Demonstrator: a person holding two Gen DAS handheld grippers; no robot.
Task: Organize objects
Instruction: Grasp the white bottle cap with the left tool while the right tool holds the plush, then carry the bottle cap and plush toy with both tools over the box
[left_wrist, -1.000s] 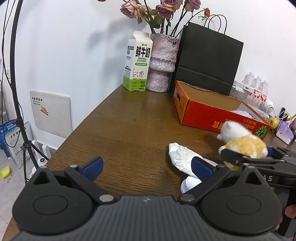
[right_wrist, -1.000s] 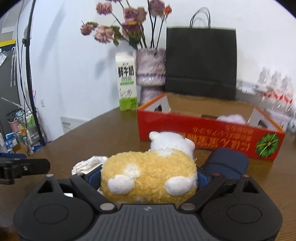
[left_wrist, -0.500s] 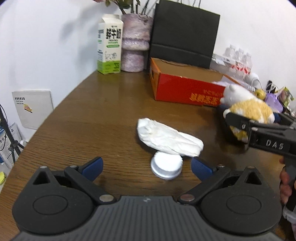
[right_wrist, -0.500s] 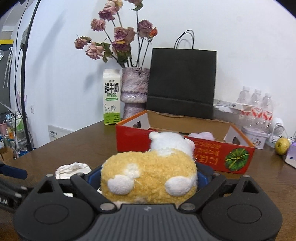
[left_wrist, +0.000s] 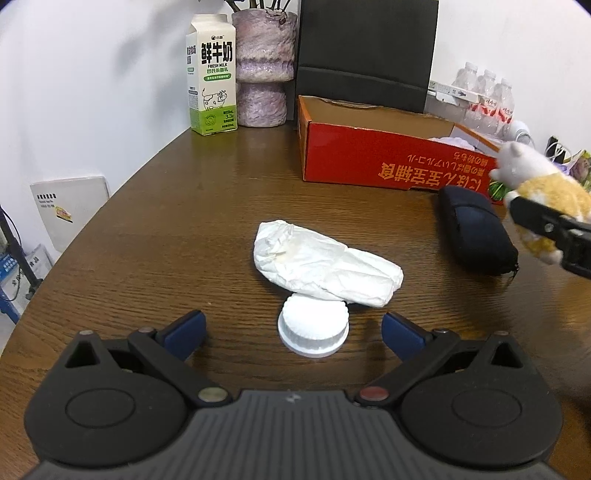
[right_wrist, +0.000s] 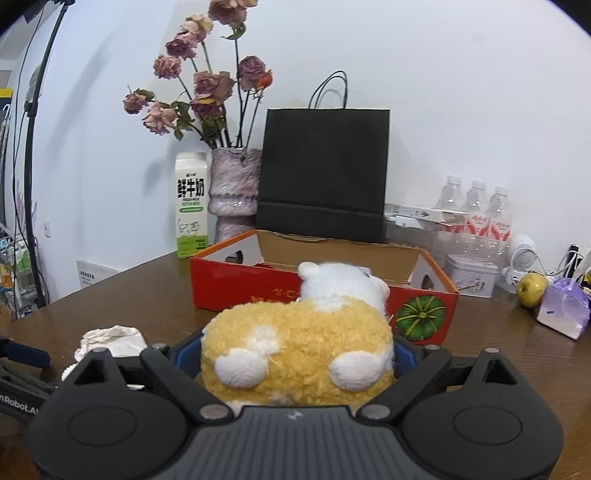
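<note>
On the left, the left gripper (left_wrist: 291, 326) hangs low over the tabletop (left_wrist: 155, 229) with its jaws spread wide and nothing between the pads. The white cap (left_wrist: 313, 329) lies flat on the wood right in the gap ahead of it, and the crumpled white paper wad (left_wrist: 325, 264) touches the cap's far edge and seems to overlap it slightly. To take the cap cleanly, this hand would do well to come down squarely so the pads meet the ribbed rim on both sides, staying on the near side so the paper is not pinched along with it. The cap is low and flat, so a grip set too high will likely slip off.

Further right, a dark pouch (left_wrist: 476, 232) lies on the tabletop just in front of the red cardboard box (right_wrist: 325, 291), which stands open at the top with something pale already inside.

On the right, the right gripper (right_wrist: 297, 354) has its jaws closed wide around the plush toy (right_wrist: 299, 350), a yellow and white stuffed animal carried clear of the tabletop, with its white head pointing at the box. The step in hand looks like delivery of the toy into the box. It is best to carry it over the near wall with room to spare, since the soft body bulges below the pads and could catch the rim, and to release only once it is well inside.
</note>
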